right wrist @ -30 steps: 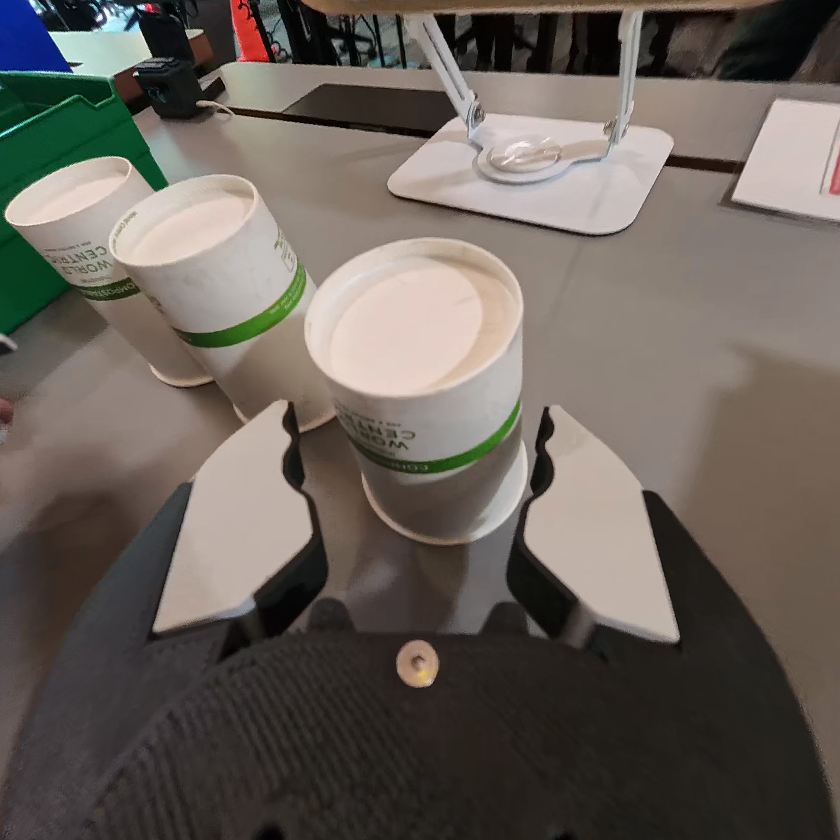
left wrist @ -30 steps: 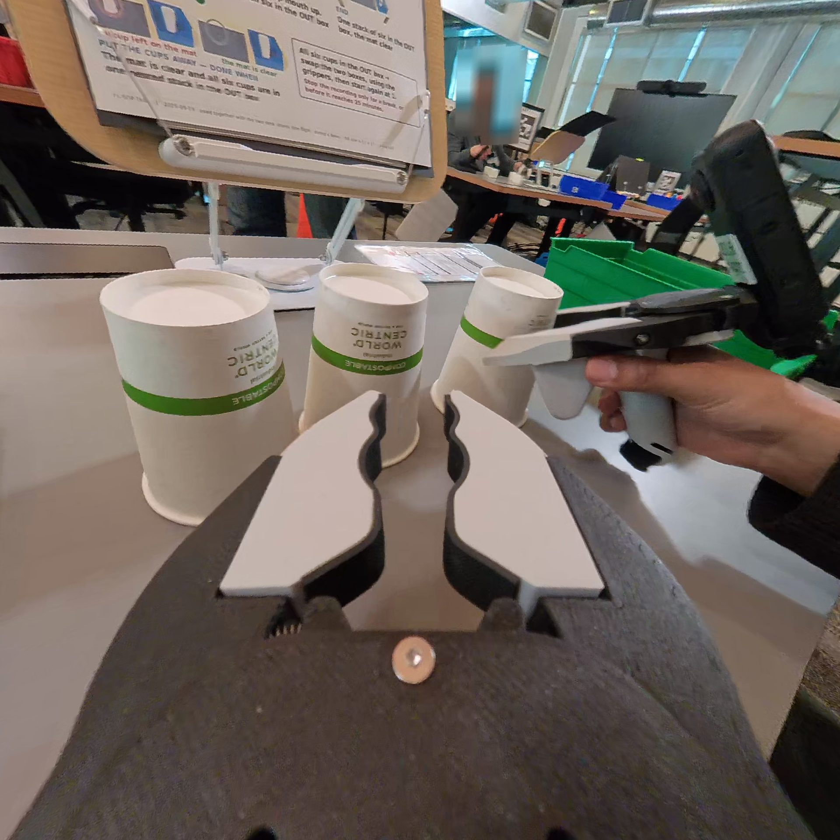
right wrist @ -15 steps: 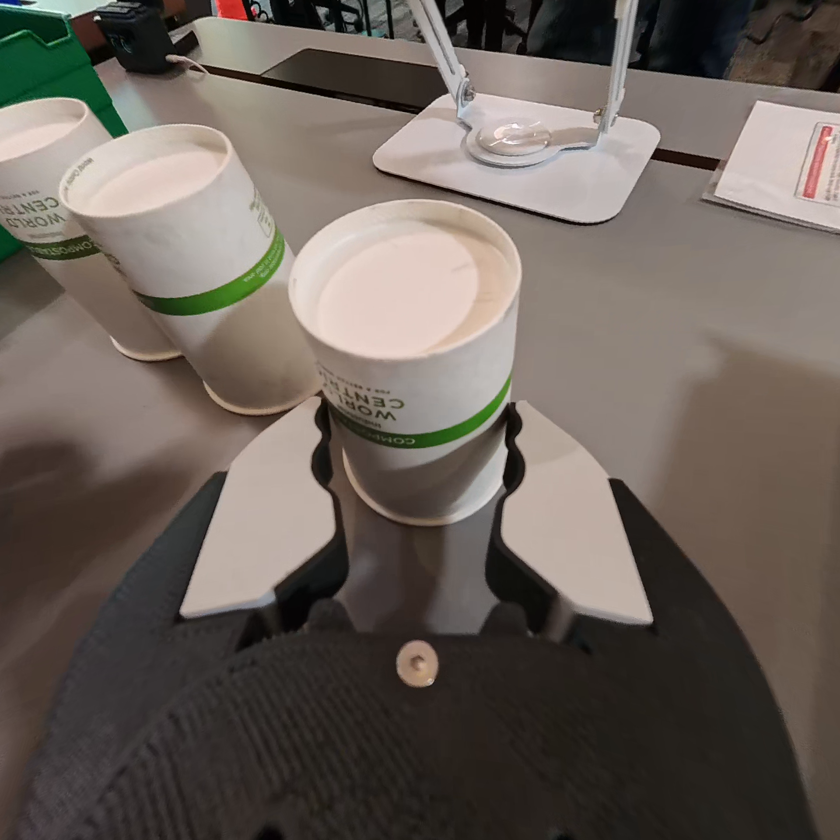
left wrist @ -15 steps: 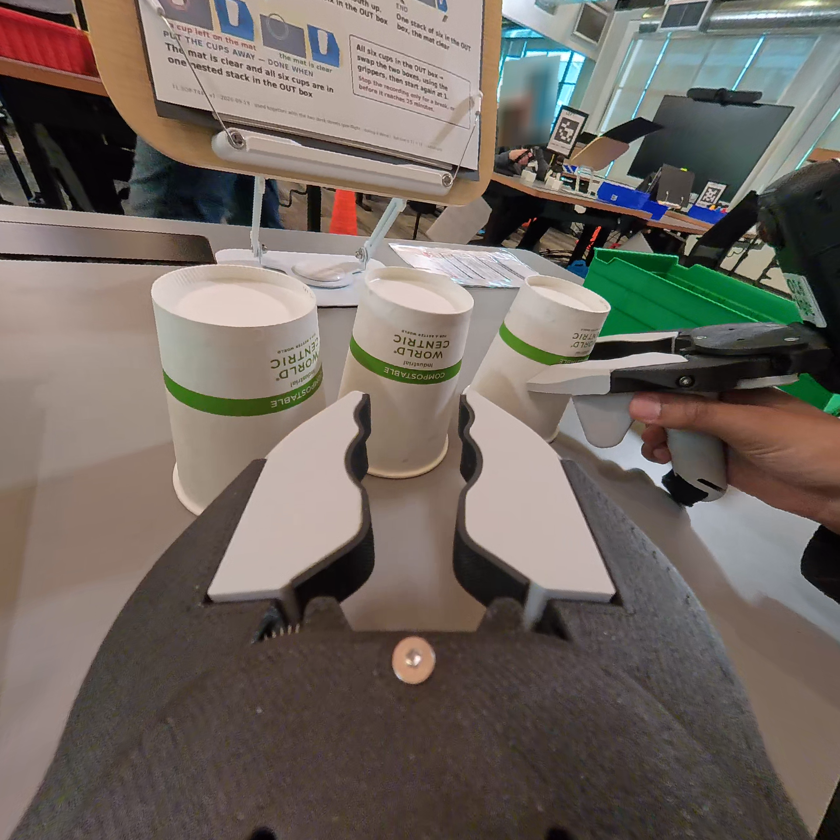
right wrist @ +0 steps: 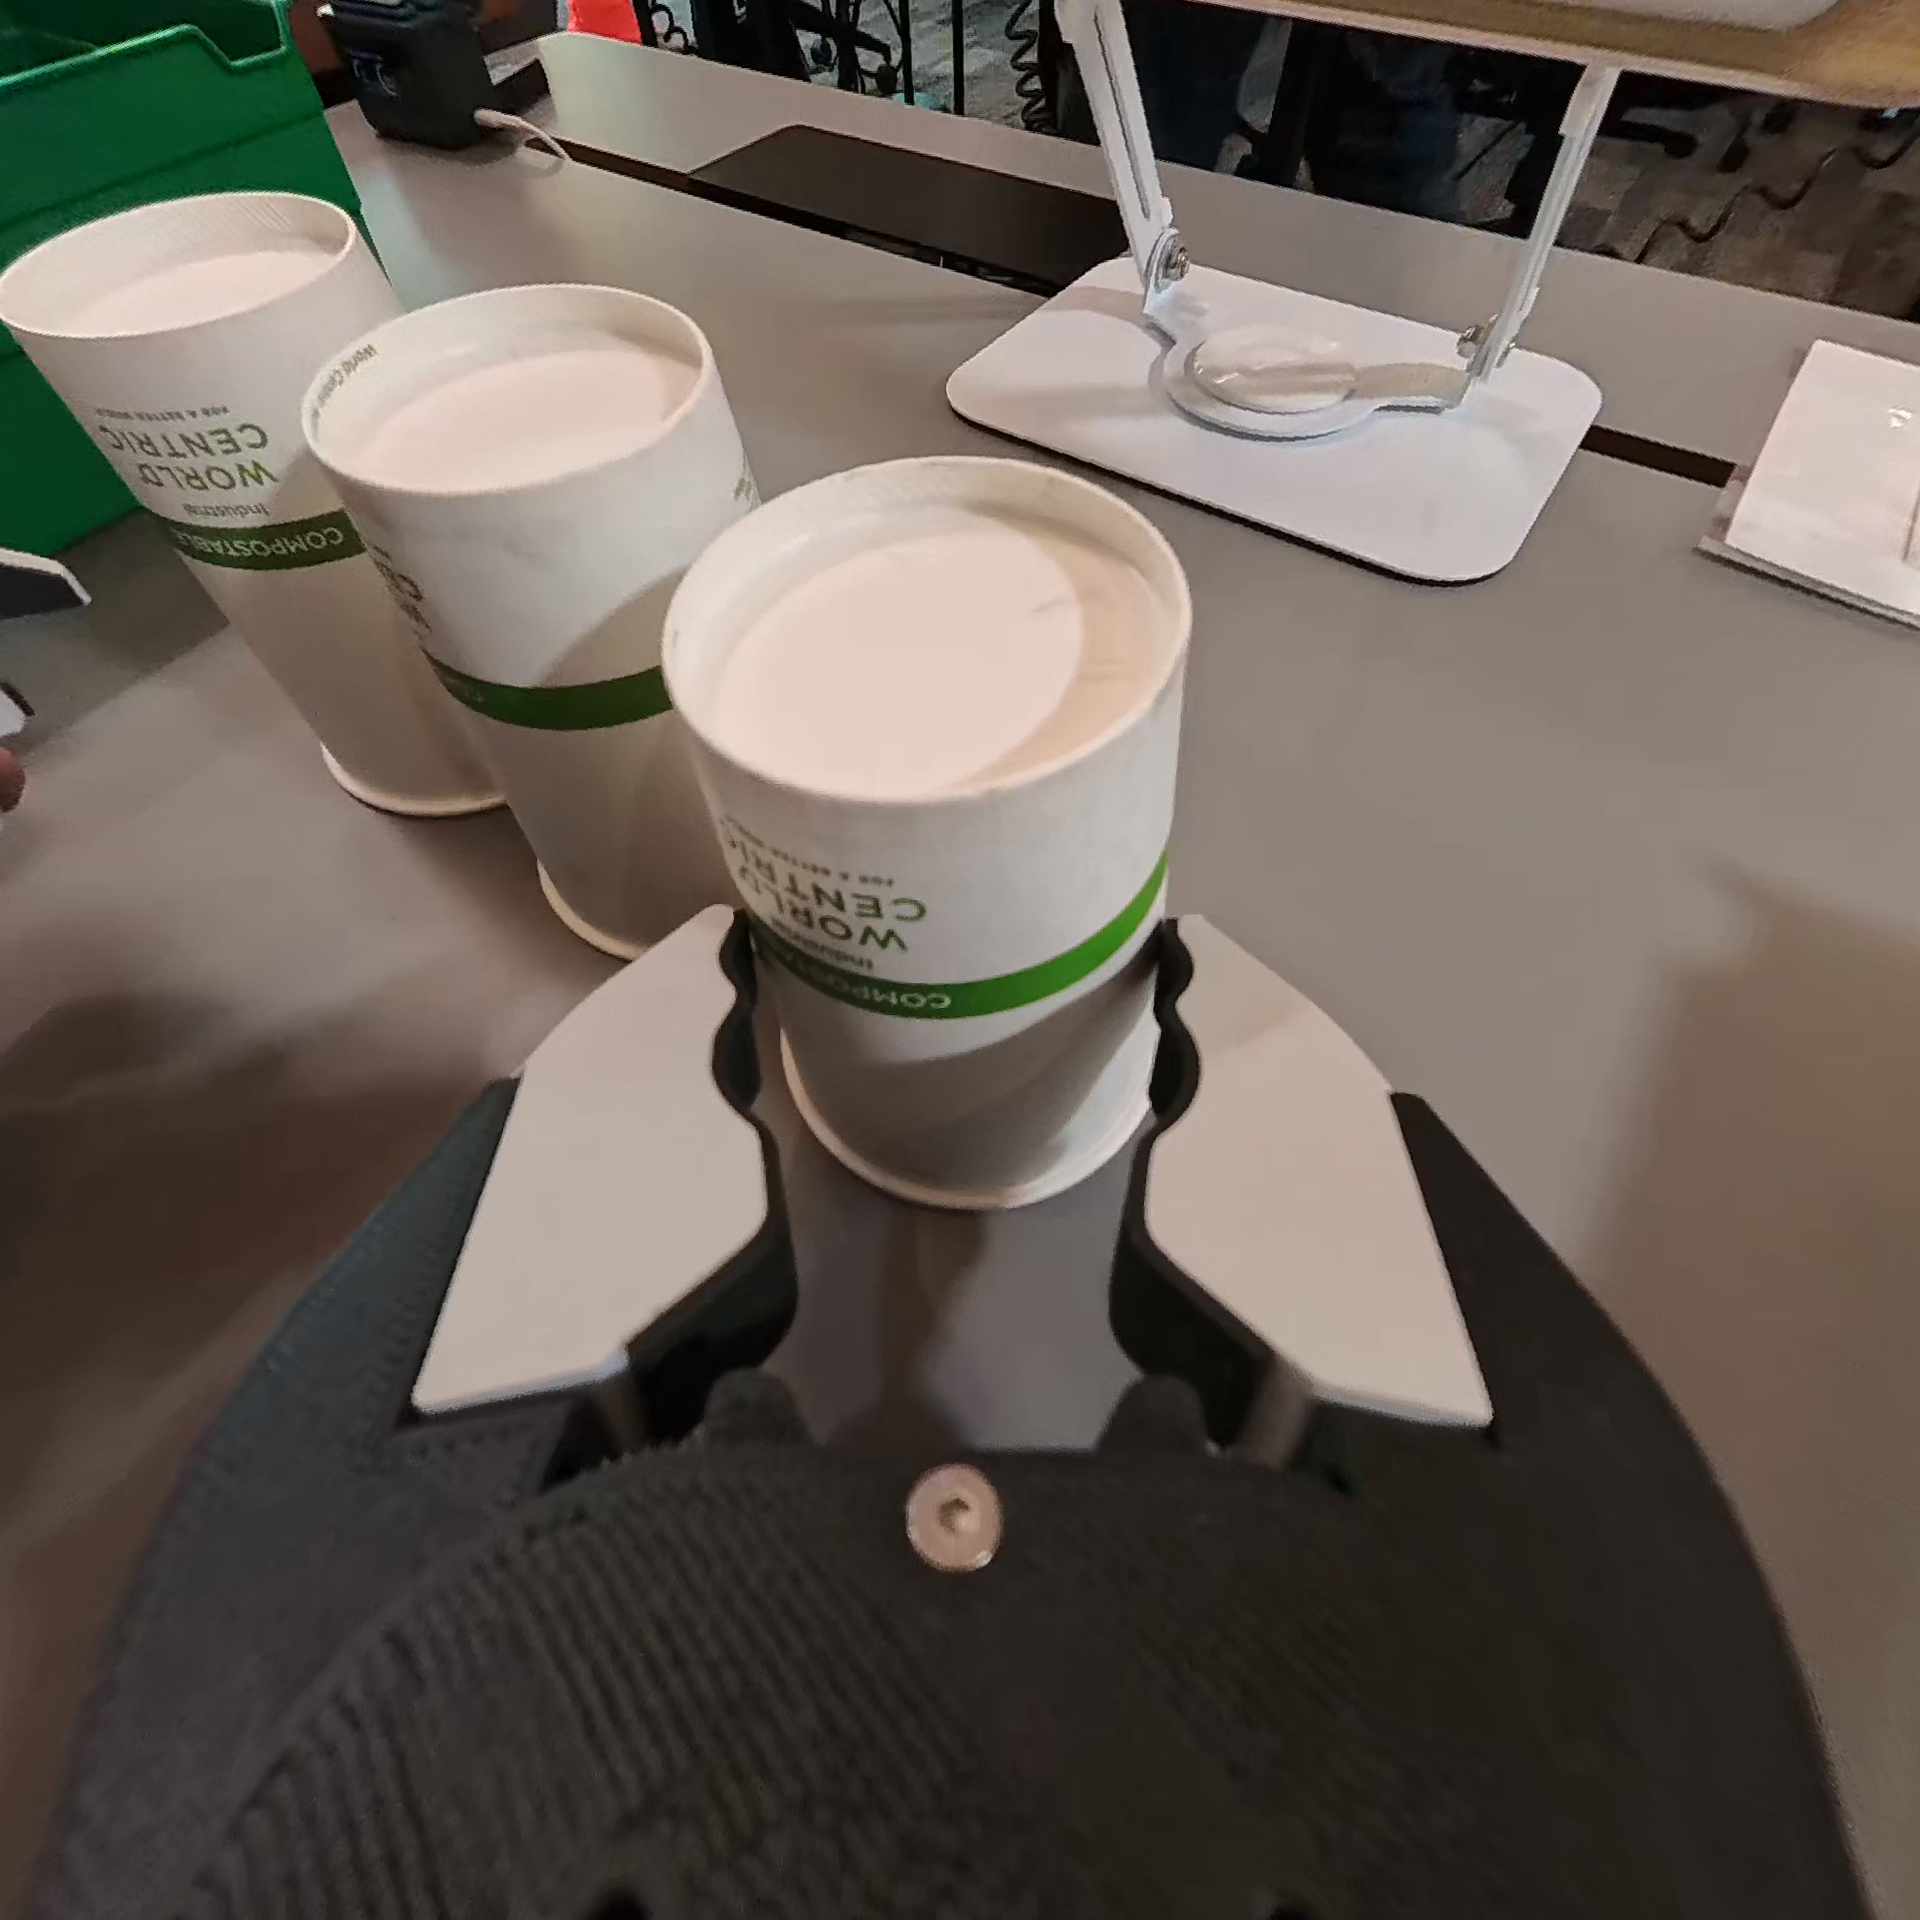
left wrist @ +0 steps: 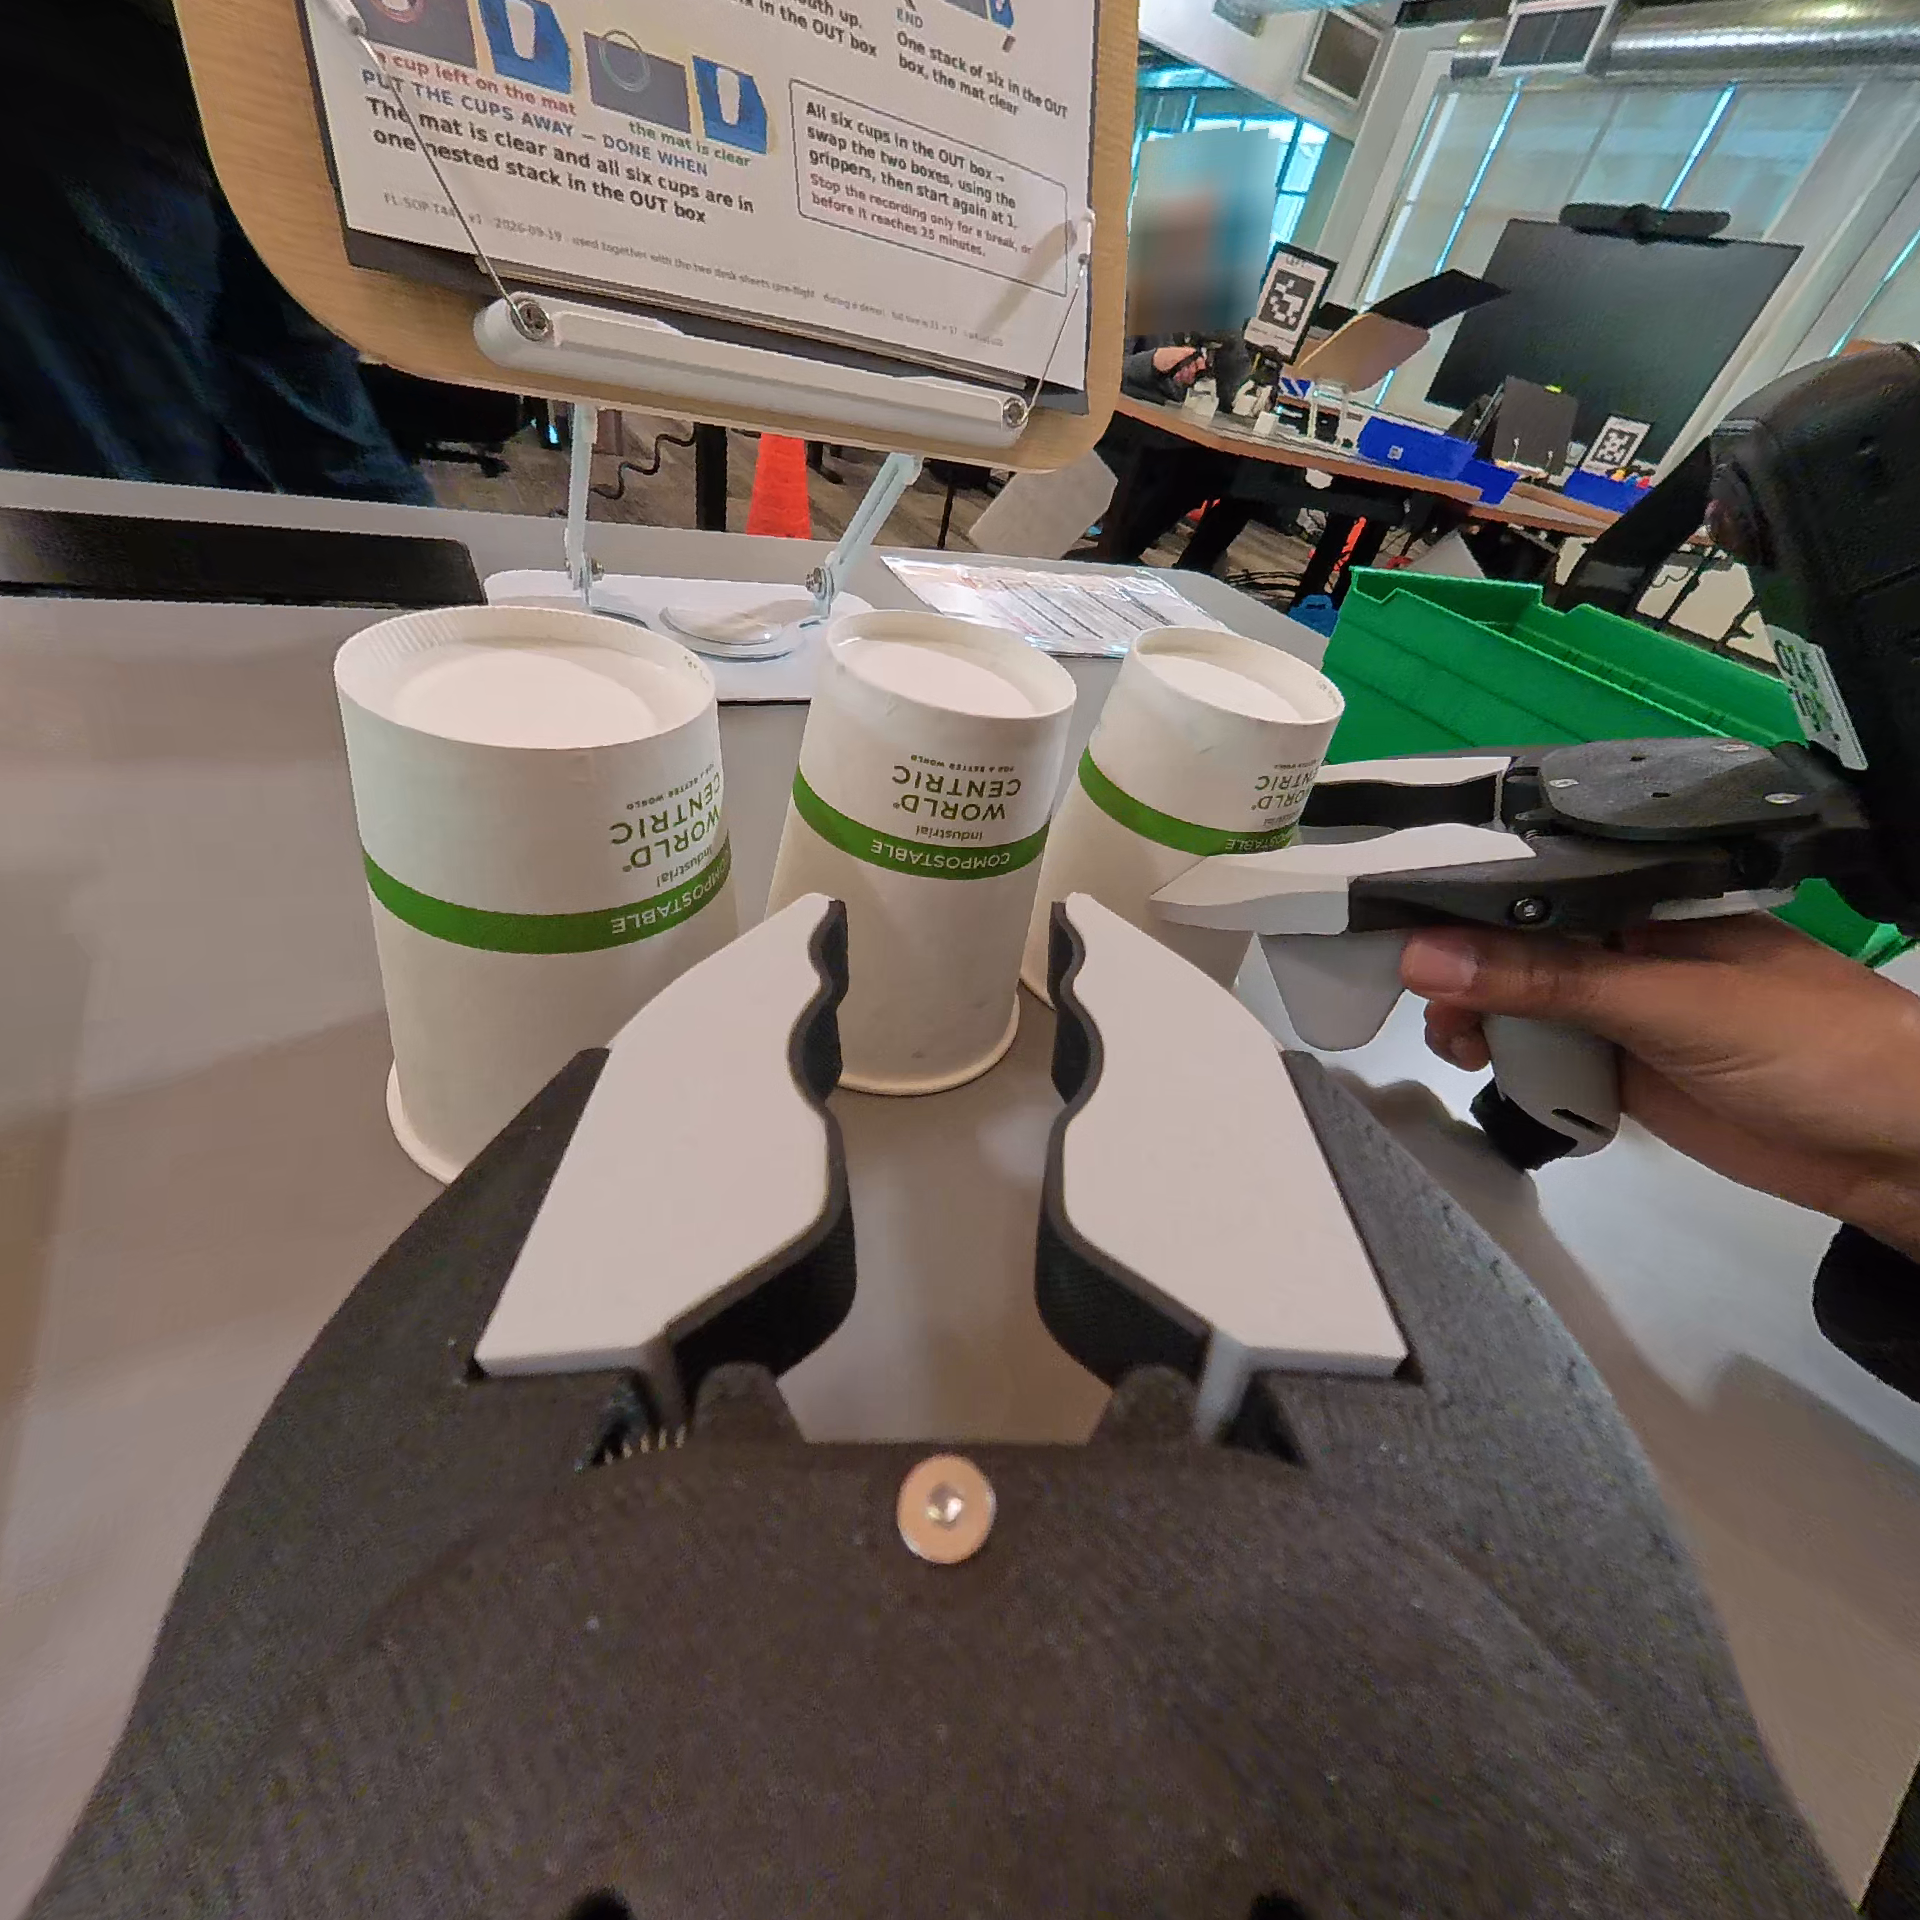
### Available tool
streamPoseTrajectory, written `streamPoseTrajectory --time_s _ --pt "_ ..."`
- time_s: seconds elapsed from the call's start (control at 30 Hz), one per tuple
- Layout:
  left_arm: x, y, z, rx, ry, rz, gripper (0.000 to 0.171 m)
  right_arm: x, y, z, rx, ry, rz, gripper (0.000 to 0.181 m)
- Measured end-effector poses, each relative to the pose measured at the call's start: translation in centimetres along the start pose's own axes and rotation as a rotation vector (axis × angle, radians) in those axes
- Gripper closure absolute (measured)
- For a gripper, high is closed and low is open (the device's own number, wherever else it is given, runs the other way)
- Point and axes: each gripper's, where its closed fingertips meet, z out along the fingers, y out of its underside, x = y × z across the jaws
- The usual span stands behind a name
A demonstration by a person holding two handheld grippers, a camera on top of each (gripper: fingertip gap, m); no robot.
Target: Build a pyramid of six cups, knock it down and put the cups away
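Working left to right from my seat: on the grey table [left wrist: 156,831] three white paper cups w/ green bands stand upside down in a row. The left cup [left wrist: 540,831] sits at about 10 o'clock from my left gripper [left wrist: 940,966], untouched. The mid cup [left wrist: 914,852] is dead ahead at 12, just beyond the tips. The L tongs are released, and the gap is wider than a sec ago, when the fingers were nearly together; nothing is between them, and I can't tell if the tips brush the cup's lower wall. The cup row also fills more of the left wrist view than before, so I've crept in closer. Behind, at 12, is the doc stand w/ a printed sheet [left wrist: 707,156], its white base on the table. Over at 2 o'clock is the right cup [left wrist: 1174,790]. The right gripper [right wrist: 951,956] is where the real change is. A sec ago its jaws stood wide w/ this cup loose between them; half a sec ago they had come in; now both fingers are pressed on the cup's sides just under the green band, so the R tongs are clenched on it. The cup's rim looks to be on the table, upright, though I can't be sure it hasn't lifted a hair. A hand [left wrist: 1714,1049] holds that gripper's handle at 3 o'clock, and the green bin [left wrist: 1538,665] sits beyond it, at the table's right edge.
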Motion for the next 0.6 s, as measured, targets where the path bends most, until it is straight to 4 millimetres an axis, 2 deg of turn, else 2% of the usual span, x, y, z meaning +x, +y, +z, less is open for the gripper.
streamPoseTrajectory --time_s 0.2,0.37,0.4,0.5,0.6 --pt "-0.3 -0.1 0.0 0.000 -0.012 0.005 0.134 0.0 0.0 0.2 -0.005 -0.004 0.016 0.106" --pt "-2.7 -1.5 -0.6 0.029 -0.095 0.029 0.135 0.1 0.1 0.3 -0.012 -0.009 0.034 0.106" --pt "-3.4 -1.8 -0.8 0.033 -0.112 0.028 0.138 0.2 0.1 0.3 -0.013 -0.010 0.039 0.106" --pt "-4.6 -2.4 -1.3 0.033 -0.093 0.044 0.164 0.2 0.1 0.4 -0.013 -0.011 0.046 0.106" --pt "-5.7 -2.9 -1.5 0.026 -0.115 0.100 0.166 0.2 0.1 0.4 -0.013 -0.012 0.048 0.106"
